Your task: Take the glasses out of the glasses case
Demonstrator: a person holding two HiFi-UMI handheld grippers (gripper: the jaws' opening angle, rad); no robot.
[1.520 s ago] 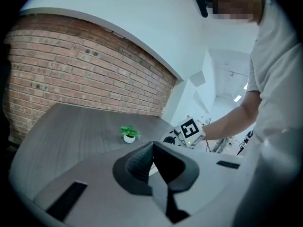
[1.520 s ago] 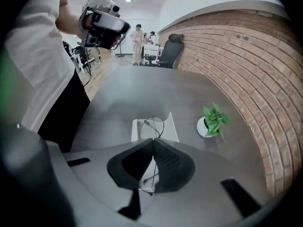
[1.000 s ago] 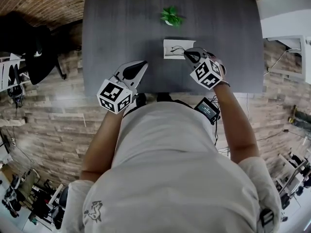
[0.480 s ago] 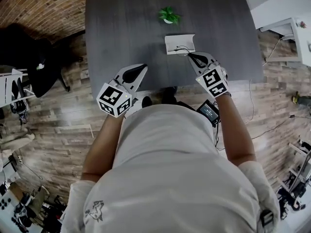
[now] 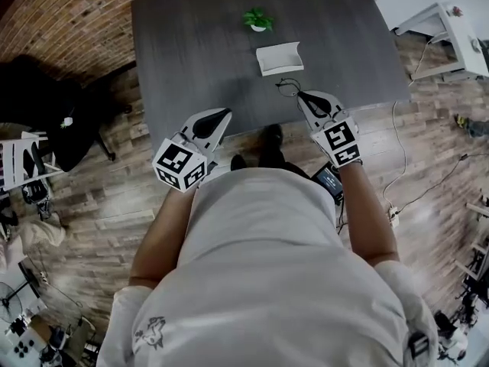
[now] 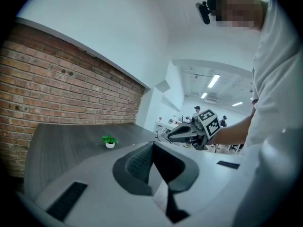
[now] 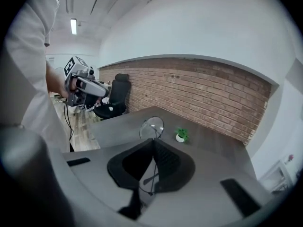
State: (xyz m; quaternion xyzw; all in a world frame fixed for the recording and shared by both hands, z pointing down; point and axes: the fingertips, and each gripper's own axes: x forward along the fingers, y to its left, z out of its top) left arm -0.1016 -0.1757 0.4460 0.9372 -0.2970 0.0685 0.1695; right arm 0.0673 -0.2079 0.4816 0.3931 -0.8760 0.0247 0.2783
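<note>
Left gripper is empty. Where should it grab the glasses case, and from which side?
Likely the near long rim of the glasses case, one jaw inside, one outside, from above on the person's side: it lies open on the table, and the plant stands beyond its far side. The left gripper must open first.

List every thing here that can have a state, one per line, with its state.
right gripper: shut on the glasses
left gripper: shut, nothing between its jaws
glasses: out of the case, clamped by the thin frame, one lens showing beyond the jaws
glasses case: open, lying on the table, nothing seen inside
potted plant: upright on the table
</note>
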